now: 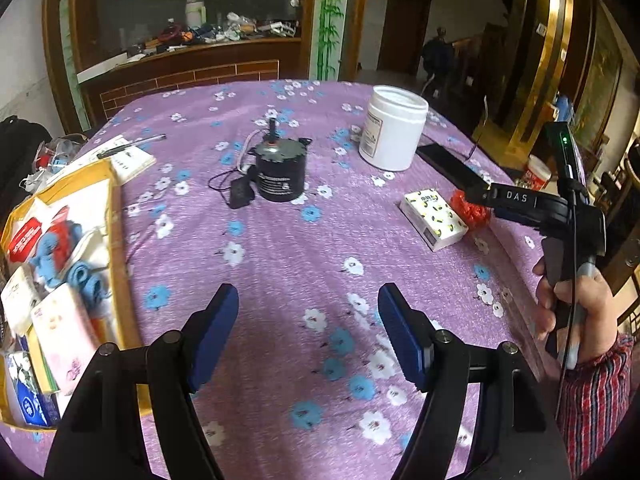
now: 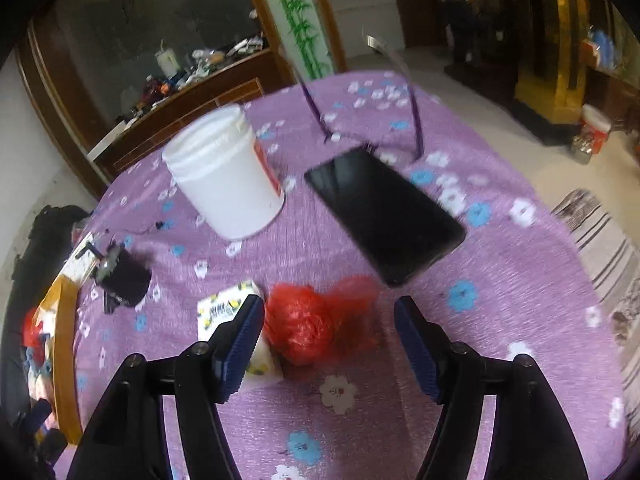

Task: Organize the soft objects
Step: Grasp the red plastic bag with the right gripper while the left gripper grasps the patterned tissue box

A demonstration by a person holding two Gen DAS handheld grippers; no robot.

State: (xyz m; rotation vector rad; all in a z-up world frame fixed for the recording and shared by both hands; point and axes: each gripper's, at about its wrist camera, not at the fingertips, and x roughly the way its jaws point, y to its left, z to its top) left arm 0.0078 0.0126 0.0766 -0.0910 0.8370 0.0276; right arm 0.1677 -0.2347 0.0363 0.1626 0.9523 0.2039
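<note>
Ribbed blue pads of right gripper (image 2: pixel 329 342) spread apart, nothing pinched, crinkly red plastic bag (image 2: pixel 320 324) on purple floral cloth (image 2: pixel 500 280) just ahead between them; small printed tissue pack (image 2: pixel 224 308) touching bag's left side. Left gripper (image 1: pixel 308 332) spread too, empty, over bare cloth. Yellow cardboard box (image 1: pixel 114 216) at table's left edge, stuffed with soft packs. White plastic jar (image 2: pixel 224 176), flat black phone (image 2: pixel 384 212) behind bag

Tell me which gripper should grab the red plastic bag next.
Right. The right gripper stands open with the red plastic bag between its fingers; the left gripper is open over bare tablecloth.
</note>
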